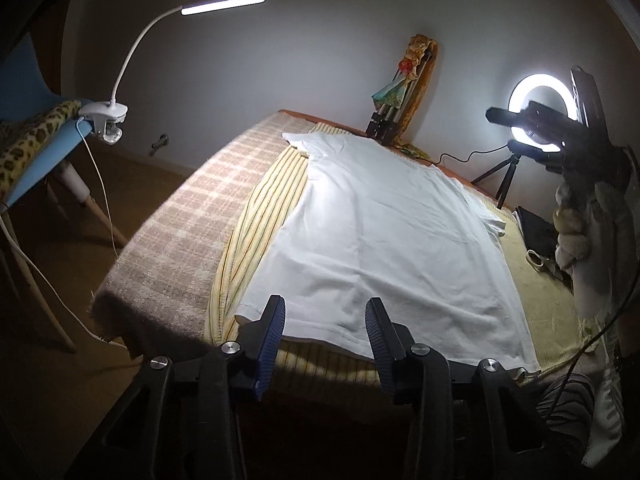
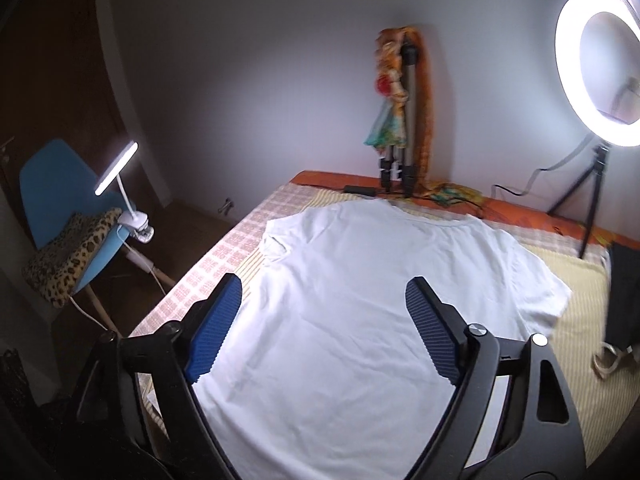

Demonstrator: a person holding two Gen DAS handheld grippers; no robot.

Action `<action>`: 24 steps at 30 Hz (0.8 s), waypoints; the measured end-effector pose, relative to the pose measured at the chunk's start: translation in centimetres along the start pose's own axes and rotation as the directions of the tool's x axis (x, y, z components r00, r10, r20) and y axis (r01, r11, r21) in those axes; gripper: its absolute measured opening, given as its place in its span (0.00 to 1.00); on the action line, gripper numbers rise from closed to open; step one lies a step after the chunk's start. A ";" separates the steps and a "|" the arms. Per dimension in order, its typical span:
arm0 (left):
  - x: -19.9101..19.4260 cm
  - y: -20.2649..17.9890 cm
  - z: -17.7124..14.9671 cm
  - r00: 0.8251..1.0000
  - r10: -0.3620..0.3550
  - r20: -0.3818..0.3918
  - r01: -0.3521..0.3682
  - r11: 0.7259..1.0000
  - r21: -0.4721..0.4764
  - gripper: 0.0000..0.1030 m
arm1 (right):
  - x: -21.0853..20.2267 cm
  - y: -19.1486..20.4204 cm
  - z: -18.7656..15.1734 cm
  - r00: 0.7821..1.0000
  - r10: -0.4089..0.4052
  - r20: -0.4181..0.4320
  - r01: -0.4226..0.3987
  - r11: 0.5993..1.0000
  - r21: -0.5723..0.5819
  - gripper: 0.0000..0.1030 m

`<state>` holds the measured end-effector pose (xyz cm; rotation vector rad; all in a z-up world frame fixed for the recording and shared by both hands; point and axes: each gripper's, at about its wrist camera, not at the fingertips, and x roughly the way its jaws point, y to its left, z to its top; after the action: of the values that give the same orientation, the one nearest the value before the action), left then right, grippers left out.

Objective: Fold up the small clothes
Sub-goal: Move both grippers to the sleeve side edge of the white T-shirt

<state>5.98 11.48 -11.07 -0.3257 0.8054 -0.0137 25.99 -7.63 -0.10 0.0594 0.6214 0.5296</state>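
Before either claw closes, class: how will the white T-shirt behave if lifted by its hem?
The white T-shirt lies flat with soft creases, so it will probably drape limply. It looks thin, likely light. The left claw, open at the hem, may drag the striped cloth underneath.

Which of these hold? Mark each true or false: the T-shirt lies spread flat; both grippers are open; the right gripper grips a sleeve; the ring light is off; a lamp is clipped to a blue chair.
1. The white T-shirt lies spread flat on the bed. True.
2. The left gripper and the right gripper are both open. True.
3. The right gripper grips a sleeve. False: it holds nothing.
4. The ring light is off. False: it glows.
5. A lamp is clipped to a blue chair. True.
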 end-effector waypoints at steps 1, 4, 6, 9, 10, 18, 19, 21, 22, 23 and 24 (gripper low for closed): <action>0.6 0.4 -0.1 1.000 0.003 -0.011 -0.003 1.000 -0.004 0.39 | 1.4 0.5 0.6 1.000 0.019 -0.019 -0.019 1.000 -0.015 0.80; 2.6 2.0 0.0 0.999 0.022 -0.043 -0.023 0.999 -0.029 0.38 | 5.0 1.3 1.9 0.997 0.045 -0.068 -0.046 0.999 -0.023 0.71; 3.6 2.8 0.2 0.997 0.048 -0.054 -0.050 0.998 -0.038 0.38 | 7.7 1.6 2.9 0.991 0.078 -0.106 -0.080 0.997 -0.011 0.66; 5.0 3.9 0.5 0.993 0.098 -0.064 -0.100 0.994 -0.042 0.38 | 11.5 2.4 3.9 0.983 0.112 -0.148 -0.113 0.994 0.005 0.62; 5.4 4.2 0.4 0.993 0.096 -0.071 -0.100 0.994 -0.054 0.38 | 12.6 2.6 4.1 0.980 0.116 -0.159 -0.117 0.993 0.003 0.62; 8.1 4.3 -0.4 0.983 0.136 -0.126 -0.139 0.990 -0.018 0.34 | 22.9 5.7 5.7 0.954 0.136 -0.266 -0.145 0.989 -0.013 0.55; 8.2 4.4 -0.5 0.981 0.148 -0.126 -0.152 0.988 -0.023 0.33 | 24.1 6.2 5.8 0.951 0.134 -0.277 -0.145 0.989 -0.021 0.55; 8.2 4.8 -0.5 0.983 0.142 -0.119 -0.148 0.988 -0.039 0.32 | 26.4 7.1 5.9 0.948 0.125 -0.294 -0.141 0.989 -0.035 0.54; 8.2 4.9 -0.4 0.983 0.143 -0.118 -0.148 0.988 -0.037 0.30 | 27.4 7.4 5.9 0.945 0.120 -0.303 -0.138 0.990 -0.037 0.54; 8.2 4.8 -0.4 0.982 0.146 -0.116 -0.150 0.988 -0.030 0.30 | 28.5 7.7 5.9 0.943 0.113 -0.313 -0.132 0.990 -0.039 0.54; 8.3 4.8 -0.4 0.983 0.149 -0.112 -0.152 0.988 -0.023 0.30 | 29.7 8.1 5.8 0.941 0.099 -0.325 -0.121 0.992 -0.047 0.54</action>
<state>10.97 14.77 -18.58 -0.2950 0.9385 0.1237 45.99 14.51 -9.70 -0.0575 0.9236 0.6753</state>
